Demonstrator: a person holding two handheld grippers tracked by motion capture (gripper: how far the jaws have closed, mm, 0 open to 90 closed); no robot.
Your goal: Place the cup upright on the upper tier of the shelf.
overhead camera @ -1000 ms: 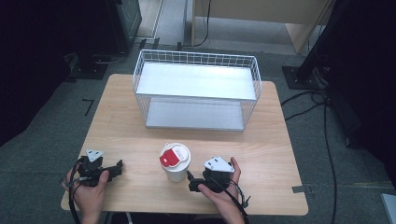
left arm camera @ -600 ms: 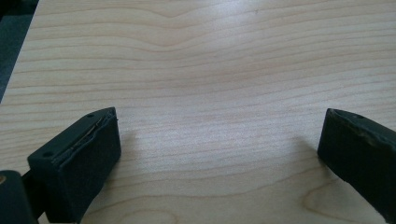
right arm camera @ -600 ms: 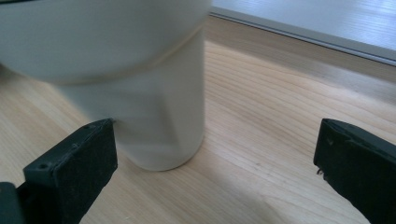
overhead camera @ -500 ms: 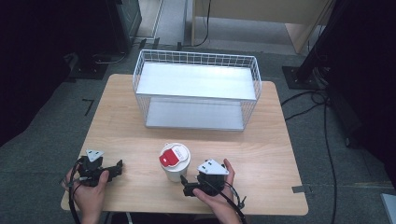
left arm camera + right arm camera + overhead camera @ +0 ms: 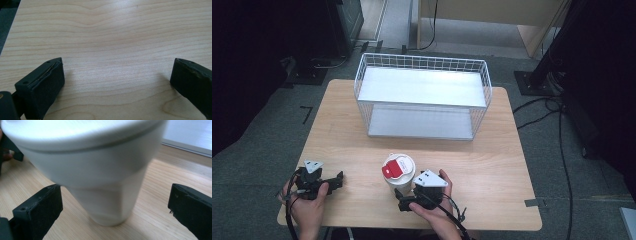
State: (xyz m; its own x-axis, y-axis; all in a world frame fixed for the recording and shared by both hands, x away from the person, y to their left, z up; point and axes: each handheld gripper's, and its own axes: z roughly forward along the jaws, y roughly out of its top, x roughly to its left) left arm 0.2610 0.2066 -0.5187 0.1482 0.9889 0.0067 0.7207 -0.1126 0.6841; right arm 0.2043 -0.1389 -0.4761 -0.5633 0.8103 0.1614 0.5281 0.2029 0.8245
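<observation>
Right gripper (image 5: 115, 202) at a white cup (image 5: 100, 170)
Its 2 jaws stand wide apart either side of the cup's base, gripping nothing; the left gripper (image 5: 117, 82) gapes wide over bare table (image 5: 112, 37).

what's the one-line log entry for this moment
right gripper: open, jaws either side of white cup | left gripper: open over bare table | cup: upright, lidded, in front of wire basket

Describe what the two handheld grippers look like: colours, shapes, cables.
Both are black. The left gripper and the right gripper each carry a grey three-cornered plate on top and trail a thin black cable toward the person. In the gripper views, each shows two blocky black jaws with flat, dark pads and small screw holes.
</observation>
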